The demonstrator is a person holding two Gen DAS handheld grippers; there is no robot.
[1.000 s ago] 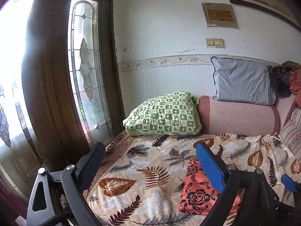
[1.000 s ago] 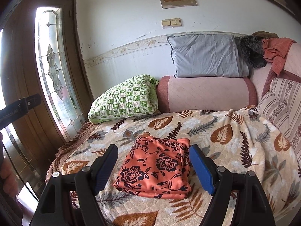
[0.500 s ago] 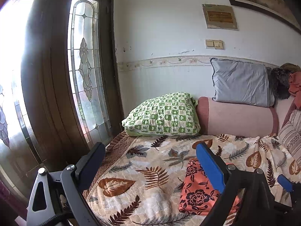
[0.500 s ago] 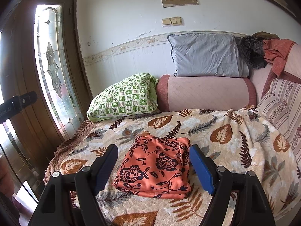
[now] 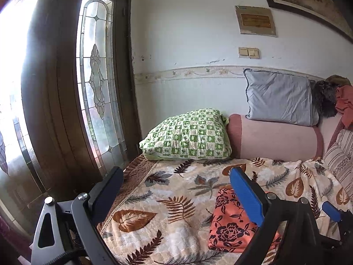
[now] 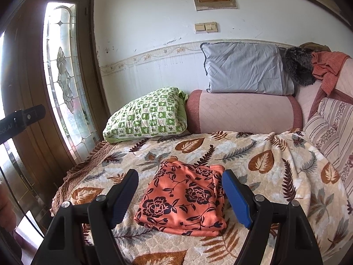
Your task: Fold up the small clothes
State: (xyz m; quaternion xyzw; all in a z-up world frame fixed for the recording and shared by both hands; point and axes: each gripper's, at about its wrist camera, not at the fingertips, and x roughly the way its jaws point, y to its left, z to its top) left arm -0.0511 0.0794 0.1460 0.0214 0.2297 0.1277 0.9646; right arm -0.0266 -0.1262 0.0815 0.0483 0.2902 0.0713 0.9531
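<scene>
While the orange floral cloth [image 6: 183, 198] lies folded on the blanket [image 6: 253, 154], the right gripper [image 6: 179, 196] hovers nearer, jaws open, framing it. The left gripper [image 5: 176, 190], also open and empty, has it off to its right.

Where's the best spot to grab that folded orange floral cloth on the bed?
Probably the near edge of the orange floral cloth, approached low from the front by the open right gripper. The stacked layers show there, so one pinch could catch them all.
</scene>
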